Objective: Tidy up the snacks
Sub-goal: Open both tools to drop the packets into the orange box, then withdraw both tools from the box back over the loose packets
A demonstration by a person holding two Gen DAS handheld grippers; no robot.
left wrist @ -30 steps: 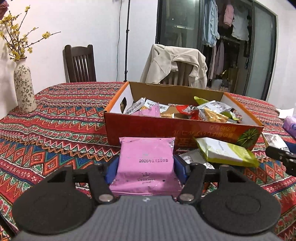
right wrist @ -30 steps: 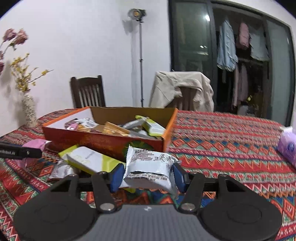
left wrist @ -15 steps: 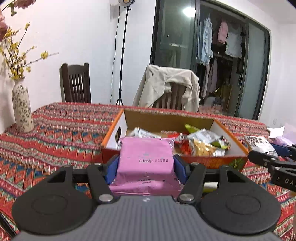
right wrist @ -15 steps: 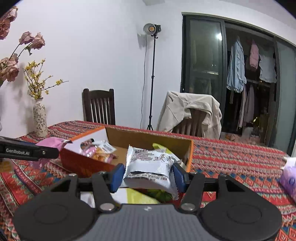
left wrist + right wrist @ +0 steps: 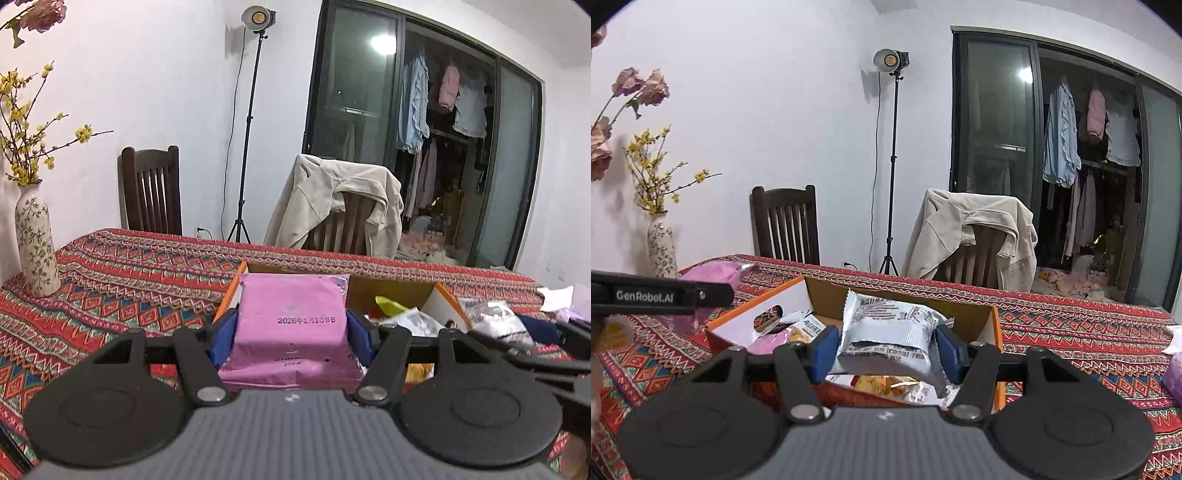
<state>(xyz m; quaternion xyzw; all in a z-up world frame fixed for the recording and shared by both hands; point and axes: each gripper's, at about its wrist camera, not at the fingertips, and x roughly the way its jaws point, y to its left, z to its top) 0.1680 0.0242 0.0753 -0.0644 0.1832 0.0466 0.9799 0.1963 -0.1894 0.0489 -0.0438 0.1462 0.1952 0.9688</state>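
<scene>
between clamped jaws: pink packet (image 5: 291, 314), white packet (image 5: 890, 332)

Both wrist views over box (image 5: 439, 295)

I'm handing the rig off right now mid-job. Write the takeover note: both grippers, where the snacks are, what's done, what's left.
Left gripper: shut on the pink packet, raised in front of the orange box.
Right gripper: shut on the white packet, held over the box's near edge.
Box: on the patterned tablecloth, already holding several snacks.
Done: both packets picked up and brought to the box.
Left: release both into the box. From here I cannot tell whether other loose snacks lie on the cloth, so check.
</scene>
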